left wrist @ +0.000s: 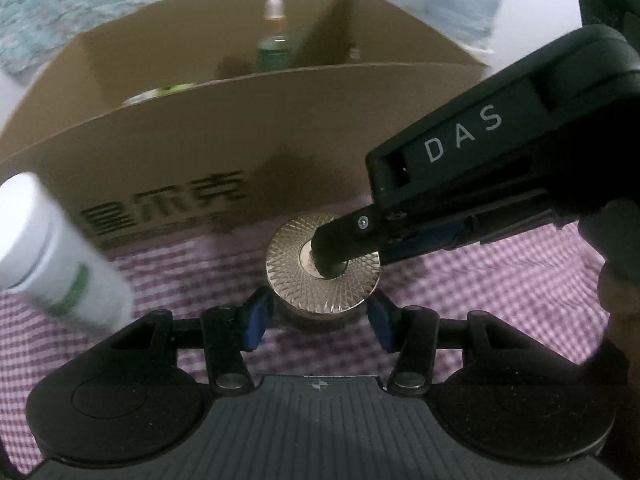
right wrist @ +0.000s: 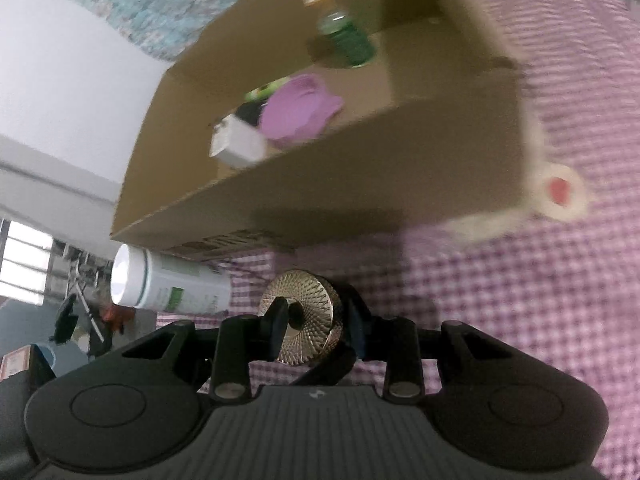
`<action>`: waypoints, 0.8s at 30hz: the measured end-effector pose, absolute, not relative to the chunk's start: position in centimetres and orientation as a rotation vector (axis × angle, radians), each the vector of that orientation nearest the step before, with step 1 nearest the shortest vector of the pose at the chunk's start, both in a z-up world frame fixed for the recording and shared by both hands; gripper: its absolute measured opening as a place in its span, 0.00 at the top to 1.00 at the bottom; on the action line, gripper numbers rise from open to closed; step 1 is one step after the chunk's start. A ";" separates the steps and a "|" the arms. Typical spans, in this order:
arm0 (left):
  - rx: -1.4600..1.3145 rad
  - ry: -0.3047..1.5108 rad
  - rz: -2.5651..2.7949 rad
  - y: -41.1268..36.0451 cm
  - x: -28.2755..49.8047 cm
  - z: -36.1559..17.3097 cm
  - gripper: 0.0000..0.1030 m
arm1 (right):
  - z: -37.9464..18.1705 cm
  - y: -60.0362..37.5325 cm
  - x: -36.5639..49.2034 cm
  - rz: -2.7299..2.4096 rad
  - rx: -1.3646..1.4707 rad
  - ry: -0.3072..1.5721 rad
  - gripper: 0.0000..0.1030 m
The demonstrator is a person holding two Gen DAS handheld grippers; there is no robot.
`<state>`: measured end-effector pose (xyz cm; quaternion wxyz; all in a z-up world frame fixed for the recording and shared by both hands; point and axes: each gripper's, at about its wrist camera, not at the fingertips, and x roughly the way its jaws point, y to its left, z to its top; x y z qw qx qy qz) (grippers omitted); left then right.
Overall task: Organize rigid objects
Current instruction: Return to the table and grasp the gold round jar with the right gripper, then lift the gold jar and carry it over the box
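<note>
I am clamping the disc edgewise in my right tool, my left tool gaping around it, the box lying straight ahead.

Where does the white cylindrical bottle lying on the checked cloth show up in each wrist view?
Left wrist: the white bottle is at the left edge, blurred, left of the gold knurled disc and in front of the cardboard box.
Right wrist: the white bottle lies lower left, just left of the gold knurled disc, below the cardboard box.
Shared landmark: the gold knurled disc, flanked by gripper fingers in both views.
</note>
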<state>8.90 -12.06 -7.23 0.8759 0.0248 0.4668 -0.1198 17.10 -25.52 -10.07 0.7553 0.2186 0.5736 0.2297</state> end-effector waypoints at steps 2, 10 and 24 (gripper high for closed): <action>0.071 0.971 -0.276 -12.9 8.6 -7.2 0.50 | -10.1 -26.9 16.5 0.478 0.501 1.249 0.65; 0.091 0.980 -0.278 -13.6 8.4 -7.0 0.50 | -11.1 -28.8 16.3 0.453 0.589 1.245 0.65; 0.069 0.999 -0.257 -13.8 9.4 -6.9 0.49 | -11.9 -28.8 16.9 0.480 0.622 1.252 0.61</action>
